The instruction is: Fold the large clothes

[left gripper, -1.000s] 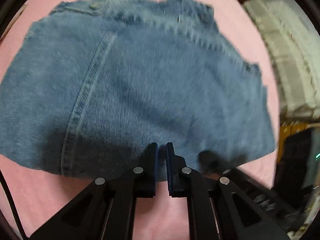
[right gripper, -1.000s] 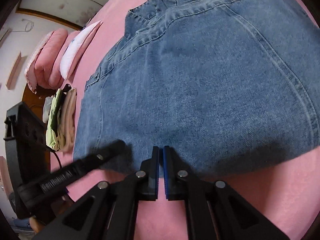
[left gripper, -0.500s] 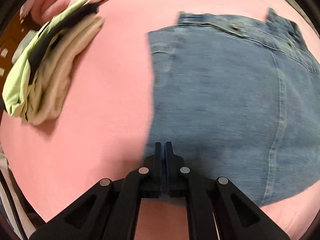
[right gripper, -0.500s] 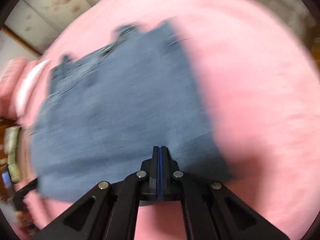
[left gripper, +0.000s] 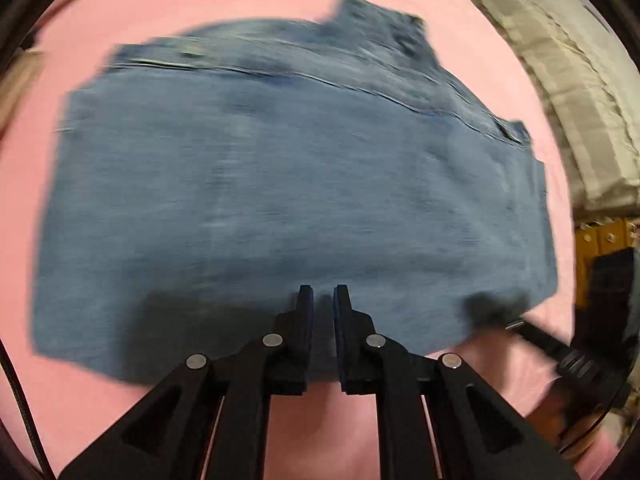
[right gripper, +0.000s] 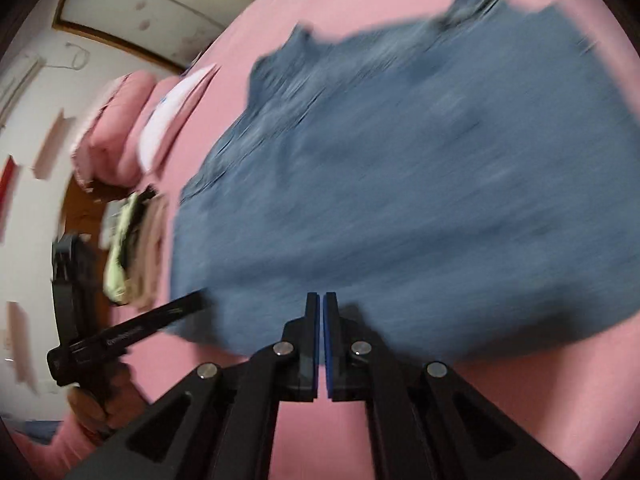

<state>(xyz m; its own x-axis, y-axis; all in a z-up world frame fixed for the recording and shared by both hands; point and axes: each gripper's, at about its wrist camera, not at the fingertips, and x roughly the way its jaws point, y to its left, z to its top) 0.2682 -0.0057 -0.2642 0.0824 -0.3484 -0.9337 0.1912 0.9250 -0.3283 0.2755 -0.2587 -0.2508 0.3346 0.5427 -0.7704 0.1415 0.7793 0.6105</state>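
Already folded, the denim garment (left gripper: 296, 200) lay flat on the pink bed (left gripper: 280, 8). My left claw (left gripper: 323, 300) was parting, empty, above its near hem; right claw (right gripper: 323, 304) together, empty. Risk: a dragging tip could rumple the fold.

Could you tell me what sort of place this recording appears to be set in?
Most likely a bedroom at home. The folded blue denim garment lies on a wide pink sheet like a bed's, rolled pink bedding sits at its far end, and a small stack of folded pale clothes waits at the edge.
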